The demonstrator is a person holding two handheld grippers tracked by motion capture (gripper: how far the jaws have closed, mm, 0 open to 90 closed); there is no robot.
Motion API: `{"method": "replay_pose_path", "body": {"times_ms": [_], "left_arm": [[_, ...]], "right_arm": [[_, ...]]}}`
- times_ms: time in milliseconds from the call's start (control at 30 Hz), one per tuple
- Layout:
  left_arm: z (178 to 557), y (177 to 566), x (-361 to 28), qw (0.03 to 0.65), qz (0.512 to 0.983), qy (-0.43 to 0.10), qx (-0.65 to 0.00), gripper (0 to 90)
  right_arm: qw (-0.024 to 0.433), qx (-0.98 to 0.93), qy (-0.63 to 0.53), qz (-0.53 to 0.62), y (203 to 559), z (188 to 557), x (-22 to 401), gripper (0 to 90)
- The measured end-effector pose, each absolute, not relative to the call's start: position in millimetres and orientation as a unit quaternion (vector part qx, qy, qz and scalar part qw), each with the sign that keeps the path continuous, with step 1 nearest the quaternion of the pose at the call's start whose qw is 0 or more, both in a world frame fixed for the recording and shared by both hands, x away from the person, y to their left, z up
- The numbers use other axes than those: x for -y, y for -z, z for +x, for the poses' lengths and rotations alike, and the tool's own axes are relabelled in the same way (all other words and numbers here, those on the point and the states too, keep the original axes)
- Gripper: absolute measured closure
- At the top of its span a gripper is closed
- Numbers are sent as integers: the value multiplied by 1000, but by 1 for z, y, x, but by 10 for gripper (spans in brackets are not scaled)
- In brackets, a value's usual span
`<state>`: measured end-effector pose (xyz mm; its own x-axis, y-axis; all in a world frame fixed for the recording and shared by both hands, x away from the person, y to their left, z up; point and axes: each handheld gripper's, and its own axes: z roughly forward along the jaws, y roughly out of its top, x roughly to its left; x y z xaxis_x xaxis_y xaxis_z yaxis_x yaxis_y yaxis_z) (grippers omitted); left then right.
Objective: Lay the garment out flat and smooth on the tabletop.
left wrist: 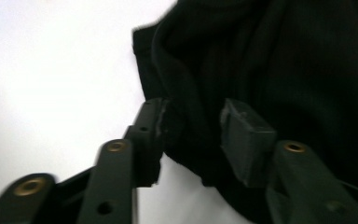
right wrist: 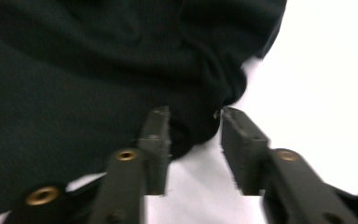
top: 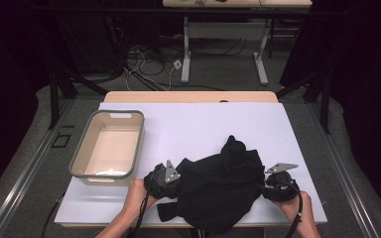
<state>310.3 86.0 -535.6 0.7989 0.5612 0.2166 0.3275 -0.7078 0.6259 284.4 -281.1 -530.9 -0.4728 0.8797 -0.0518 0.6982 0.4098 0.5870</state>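
A crumpled black garment (top: 223, 183) lies on the white table top (top: 193, 124) near the front edge, part of it hanging over that edge. My left gripper (top: 177, 181) sits at the garment's left side, held by a hand. In the left gripper view its jaws (left wrist: 193, 126) stand apart with a fold of the black cloth (left wrist: 270, 70) lying loosely between the pads. My right gripper (top: 265, 186) is at the garment's right side. In the right gripper view its jaws (right wrist: 193, 128) are apart too, with a rounded edge of the cloth (right wrist: 98, 70) between them, unpinched.
A grey-rimmed beige basin (top: 140, 141) stands hollow side up at the table's left. Bare white surface stretches behind the garment. Beyond the table are a desk frame (top: 186, 54) and cables on the floor (top: 144, 59).
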Motion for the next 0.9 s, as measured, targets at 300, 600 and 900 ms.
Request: {"method": "replay_pose_path", "body": {"times_ms": [300, 600, 900], "left_arm": [[335, 537, -63, 332, 896, -193, -224, 498], [340, 556, -64, 330, 902, -176, -216, 885], [324, 549, -83, 312, 901, -197, -227, 900]], "right_arm": [[186, -813, -285, 472, 535, 303, 274, 590], [178, -813, -281, 477, 545, 307, 273, 883], [167, -822, -263, 476, 542, 289, 279, 894]]}}
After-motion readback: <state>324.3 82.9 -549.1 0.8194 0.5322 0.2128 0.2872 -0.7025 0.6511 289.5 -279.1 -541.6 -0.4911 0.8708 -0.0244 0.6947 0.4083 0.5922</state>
